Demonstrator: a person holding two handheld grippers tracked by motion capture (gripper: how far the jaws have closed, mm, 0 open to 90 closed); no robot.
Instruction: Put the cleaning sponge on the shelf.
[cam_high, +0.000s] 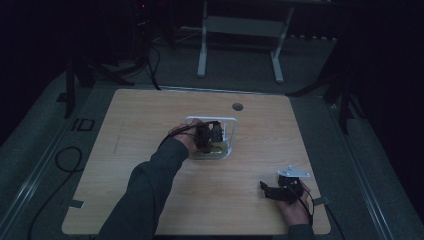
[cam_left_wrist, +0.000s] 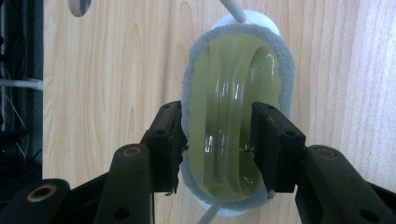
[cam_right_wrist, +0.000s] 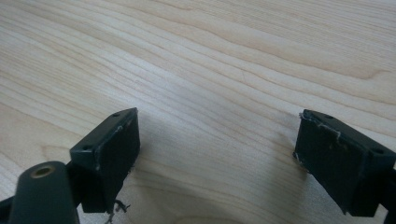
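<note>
From above I see my left gripper (cam_high: 209, 136) over the rack (cam_high: 231, 131) at mid-table, my right gripper (cam_high: 280, 190) near the front right corner. Left gripper view: jaws half open astride the sponge's (cam_left_wrist: 238, 107) near end, not pressing. Right gripper view: jaws wide, empty above bare table (cam_right_wrist: 210, 60).

The sponge (cam_left_wrist: 233, 116) is glossy yellow-green, edged in grey. It sits in a white rack (cam_high: 231, 131). The table (cam_high: 150, 130) shows pale wood grain.
</note>
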